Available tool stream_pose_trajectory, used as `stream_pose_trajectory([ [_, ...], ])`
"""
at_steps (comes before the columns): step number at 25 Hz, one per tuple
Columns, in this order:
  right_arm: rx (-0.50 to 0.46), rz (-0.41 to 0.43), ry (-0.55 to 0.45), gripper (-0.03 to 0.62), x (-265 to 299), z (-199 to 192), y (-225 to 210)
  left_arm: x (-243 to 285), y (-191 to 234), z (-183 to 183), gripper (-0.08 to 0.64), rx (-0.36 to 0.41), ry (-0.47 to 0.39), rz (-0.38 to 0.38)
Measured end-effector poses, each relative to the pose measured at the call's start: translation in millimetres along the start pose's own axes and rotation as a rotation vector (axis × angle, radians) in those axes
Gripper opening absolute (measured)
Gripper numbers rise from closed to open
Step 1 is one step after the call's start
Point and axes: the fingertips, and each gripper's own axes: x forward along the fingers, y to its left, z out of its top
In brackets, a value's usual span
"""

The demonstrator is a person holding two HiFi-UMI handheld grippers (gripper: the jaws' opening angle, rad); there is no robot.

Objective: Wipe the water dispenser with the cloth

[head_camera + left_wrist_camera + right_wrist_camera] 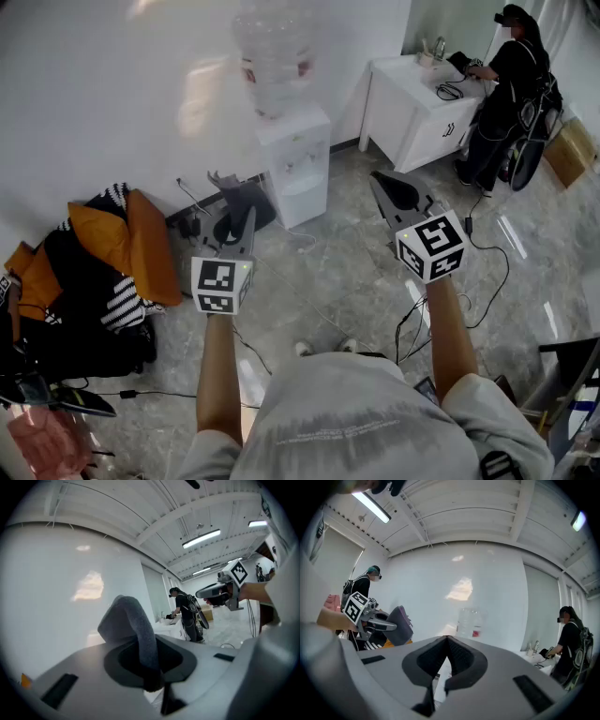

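- The left hand-held gripper (240, 232) is held out in front of the person's chest. Its jaws are clamped on a thick, folded grey cloth (134, 620), which sticks up past the jaw tips and bends over to one side.
- The right hand-held gripper (384, 187) is held level with it and well apart from it. Its jaws are pressed together with nothing between them, as the right gripper view shows (447, 641).
- A square-marker cube sits at the back of each hand-held gripper, above a bare forearm.
- Below both lies a grey marbled tile floor (347, 281), crossed by thin black cables (487, 281).
- A heap of orange, black and striped fabric (112, 262) lies on the floor on the left, against the wall.
- The white floor-standing water dispenser (298, 164) stands against the white wall (103, 94), beyond the gap between the two hand-held grippers. It is well apart from the cloth.
- A clear plastic bottle (272, 56) sits upside down on top of the dispenser.
- Farther right, a white boxy surface with cupboard doors (412, 117) stands by the wall, and a person in black (506, 89) leans over it.
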Motion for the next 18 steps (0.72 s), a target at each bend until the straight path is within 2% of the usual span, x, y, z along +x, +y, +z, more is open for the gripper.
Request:
stream_pose_trajectory([
  [6, 0.04, 0.014, -0.02, 0.012, -10.0, -7.7, -18.4, 13.8, -19.0, 4.8, 0.049, 0.015, 0.014, -0.009],
  [13, 0.059, 0.046, -0.02, 0.013, -22.7, -31.2, -48.0, 29.8, -43.4, 4.8, 0.049, 0.02, 0.038, 0.02],
  [18, 0.074, 0.061, -0.011, 0.012, -14.8, -44.5, -71.6, 52.6, -44.9, 1.7, 0.049, 0.005, 0.058, 0.046],
])
